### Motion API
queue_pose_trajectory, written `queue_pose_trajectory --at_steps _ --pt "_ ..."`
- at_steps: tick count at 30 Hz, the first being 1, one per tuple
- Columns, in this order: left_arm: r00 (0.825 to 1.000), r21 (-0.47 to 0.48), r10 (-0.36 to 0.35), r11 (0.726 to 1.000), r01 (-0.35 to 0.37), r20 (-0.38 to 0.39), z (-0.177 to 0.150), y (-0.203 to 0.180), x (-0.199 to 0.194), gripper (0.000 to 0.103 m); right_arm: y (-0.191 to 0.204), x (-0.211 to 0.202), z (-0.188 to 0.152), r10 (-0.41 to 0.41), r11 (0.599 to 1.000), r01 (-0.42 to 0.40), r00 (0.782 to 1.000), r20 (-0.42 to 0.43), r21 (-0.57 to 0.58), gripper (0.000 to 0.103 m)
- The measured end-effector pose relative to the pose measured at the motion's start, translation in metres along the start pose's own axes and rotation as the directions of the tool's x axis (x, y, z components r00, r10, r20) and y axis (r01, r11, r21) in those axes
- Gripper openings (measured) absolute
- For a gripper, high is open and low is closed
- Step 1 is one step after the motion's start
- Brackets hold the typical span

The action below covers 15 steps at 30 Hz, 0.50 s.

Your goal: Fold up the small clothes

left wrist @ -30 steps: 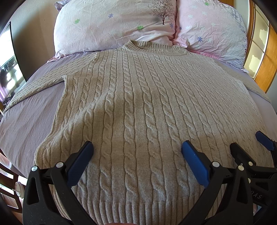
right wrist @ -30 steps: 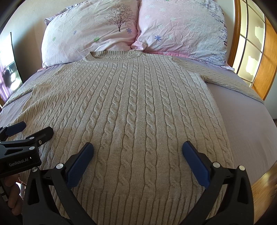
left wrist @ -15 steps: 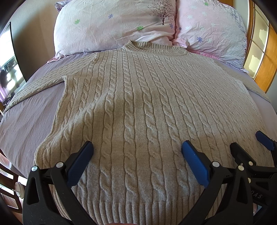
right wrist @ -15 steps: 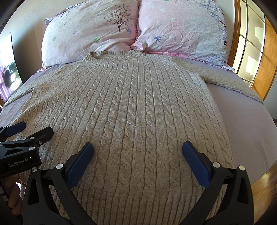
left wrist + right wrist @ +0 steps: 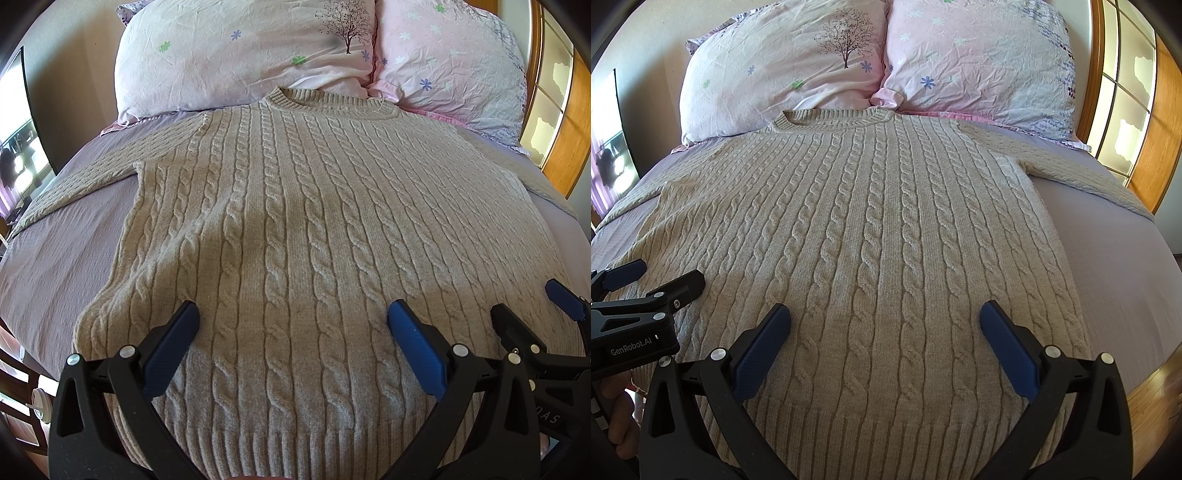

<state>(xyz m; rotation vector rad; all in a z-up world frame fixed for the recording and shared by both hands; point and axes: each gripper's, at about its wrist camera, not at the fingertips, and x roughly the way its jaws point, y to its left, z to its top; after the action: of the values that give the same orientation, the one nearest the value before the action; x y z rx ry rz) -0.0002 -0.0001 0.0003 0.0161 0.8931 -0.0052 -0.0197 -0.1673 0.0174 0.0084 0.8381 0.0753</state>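
Observation:
A beige cable-knit sweater lies flat, front up, on a bed, collar toward the pillows, sleeves spread to both sides; it also shows in the right wrist view. My left gripper is open and empty, hovering over the sweater's lower left part near the ribbed hem. My right gripper is open and empty over the lower right part of the hem. The right gripper shows at the right edge of the left wrist view, and the left gripper shows at the left edge of the right wrist view.
The bed has a lilac sheet. Two pink floral pillows lie at its head. A wooden-framed window is on the right. A wooden floor shows past the bed's right edge.

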Motion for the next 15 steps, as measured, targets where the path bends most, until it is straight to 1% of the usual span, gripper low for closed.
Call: queue_pose_trajectory --at_steps 7,15 --pt "1.000 0.001 0.000 1.000 0.000 -0.002 0.0000 0.0000 0.0001 0.101 0.0000 -0.0003 0.0000 0.000 1.000 0.000 1.000 0.002 0.000 0.102" --pt "1.000 0.012 -0.005 1.000 0.006 -0.030 0.0051 0.0010 0.0027 0.101 -0.0008 0.0002 0.0017 0.001 1.000 -0.001 1.000 0.003 -0.002 0.102"
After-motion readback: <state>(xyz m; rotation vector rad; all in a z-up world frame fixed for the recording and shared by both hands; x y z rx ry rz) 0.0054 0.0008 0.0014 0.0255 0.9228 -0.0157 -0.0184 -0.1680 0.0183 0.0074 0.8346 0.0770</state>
